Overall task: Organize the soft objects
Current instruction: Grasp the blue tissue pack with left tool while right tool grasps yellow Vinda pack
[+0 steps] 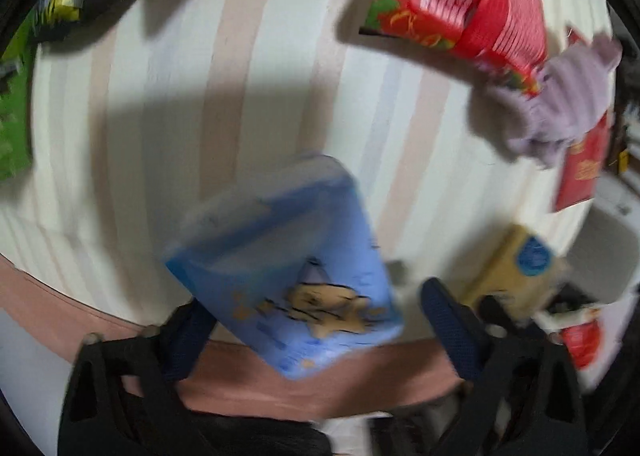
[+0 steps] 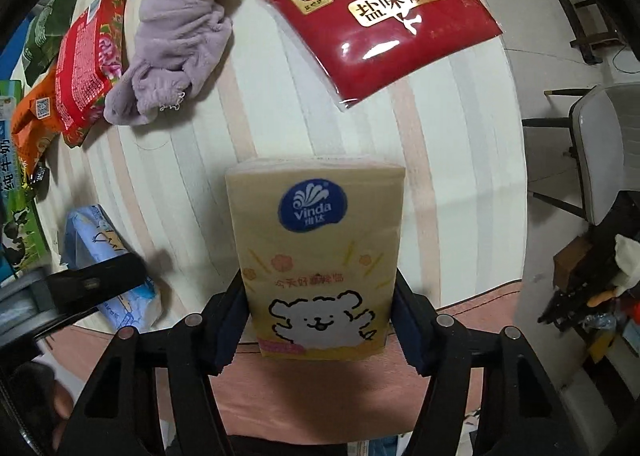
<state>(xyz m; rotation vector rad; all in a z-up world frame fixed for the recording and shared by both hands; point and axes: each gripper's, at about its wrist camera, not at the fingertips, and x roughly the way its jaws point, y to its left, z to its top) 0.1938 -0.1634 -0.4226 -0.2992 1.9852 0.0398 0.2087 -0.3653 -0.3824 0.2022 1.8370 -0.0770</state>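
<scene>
On the striped counter (image 2: 460, 160), near its front edge, your right gripper (image 2: 316, 320) clamps the yellow tissue pack (image 2: 316, 240) while the left gripper (image 1: 316, 332), half-open, straddles the blue tissue pack (image 1: 288, 256): squeeze gently and squarely.

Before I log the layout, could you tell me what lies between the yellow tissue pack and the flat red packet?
In the right wrist view, only bare striped cloth lies between the yellow tissue pack and the flat red packet.

A worktop (image 2: 460, 160) under a cream cloth with pale pink and grey stripes, edged by a pink border (image 2: 472, 308); beyond its edge a pale tiled floor (image 2: 560, 68); a grey-backed chair (image 2: 600, 144) just beside; dark wooden furniture (image 2: 576, 12) farther off.
</scene>
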